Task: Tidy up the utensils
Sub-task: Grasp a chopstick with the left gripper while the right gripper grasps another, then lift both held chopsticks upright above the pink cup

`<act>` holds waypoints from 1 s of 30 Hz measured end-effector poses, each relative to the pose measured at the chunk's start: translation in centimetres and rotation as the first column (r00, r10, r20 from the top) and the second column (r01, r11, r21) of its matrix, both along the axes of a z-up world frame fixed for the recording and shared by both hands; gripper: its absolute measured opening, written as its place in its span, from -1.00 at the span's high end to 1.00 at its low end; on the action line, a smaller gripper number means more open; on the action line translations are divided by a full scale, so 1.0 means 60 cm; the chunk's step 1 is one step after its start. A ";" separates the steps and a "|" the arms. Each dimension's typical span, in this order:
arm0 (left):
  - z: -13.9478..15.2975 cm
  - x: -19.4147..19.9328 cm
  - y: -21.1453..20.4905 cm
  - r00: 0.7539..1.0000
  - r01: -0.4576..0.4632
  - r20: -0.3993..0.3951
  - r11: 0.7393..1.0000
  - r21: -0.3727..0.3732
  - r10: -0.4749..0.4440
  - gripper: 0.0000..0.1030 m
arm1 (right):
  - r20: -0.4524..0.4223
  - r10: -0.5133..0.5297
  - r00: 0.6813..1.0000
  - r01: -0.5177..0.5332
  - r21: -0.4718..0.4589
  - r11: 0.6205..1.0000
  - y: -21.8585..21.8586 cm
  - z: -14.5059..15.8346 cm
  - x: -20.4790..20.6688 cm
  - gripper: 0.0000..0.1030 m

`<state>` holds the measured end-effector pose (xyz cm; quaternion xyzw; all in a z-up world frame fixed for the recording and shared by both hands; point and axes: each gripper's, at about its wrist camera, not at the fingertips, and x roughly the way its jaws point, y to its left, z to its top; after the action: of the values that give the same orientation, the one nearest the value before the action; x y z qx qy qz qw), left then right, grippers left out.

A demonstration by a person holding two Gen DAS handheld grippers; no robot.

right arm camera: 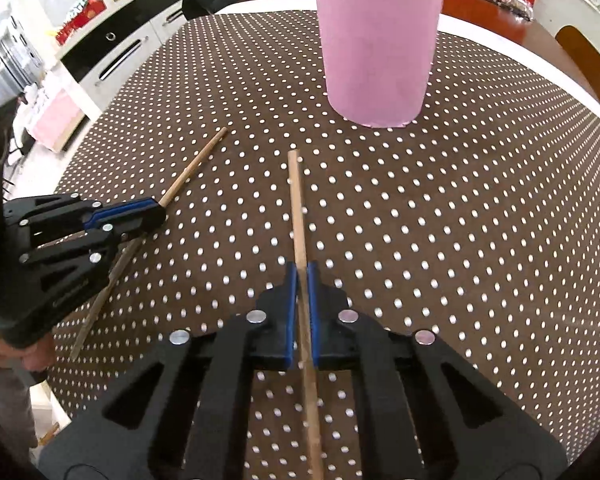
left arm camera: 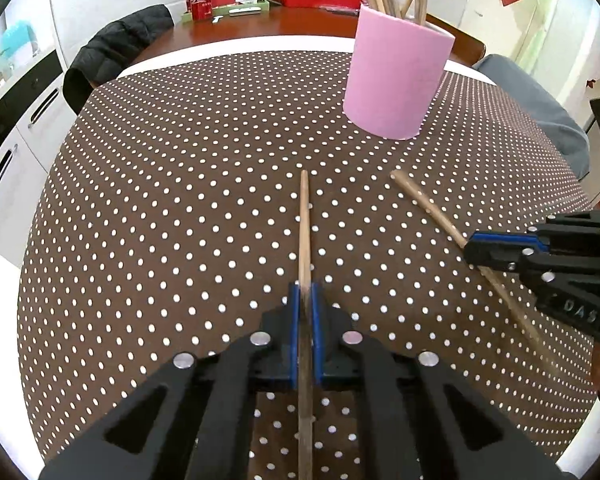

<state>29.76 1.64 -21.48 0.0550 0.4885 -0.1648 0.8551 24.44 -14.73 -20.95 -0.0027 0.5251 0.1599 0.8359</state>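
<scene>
We find the left tongs (left arm camera: 305, 294) clamped on one wooden chopstick (left arm camera: 304, 232) and the right tongs (right arm camera: 302, 276) clamped on a second chopstick (right arm camera: 297, 208), each gripped partway along so the free end points ahead, in our judgement ready for dropping into the pink holder (left arm camera: 396, 80). The holder stands upright at one o'clock of the left tongs, already carrying several sticks. The tabletop (left arm camera: 180, 200) wears a brown white-dotted cloth; white cabinets (right arm camera: 112, 56) lie at ten o'clock.
</scene>
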 end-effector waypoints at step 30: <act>0.151 -0.023 0.019 0.959 -0.060 0.255 0.966 -0.252 0.126 0.88 | 0.295 0.013 0.955 -0.085 0.230 0.969 -0.116 0.185 -0.051 0.89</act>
<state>28.38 2.76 -12.44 -0.0511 0.3460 -0.1733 0.9207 21.39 -21.69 -9.87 0.0619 0.3727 0.2410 0.8940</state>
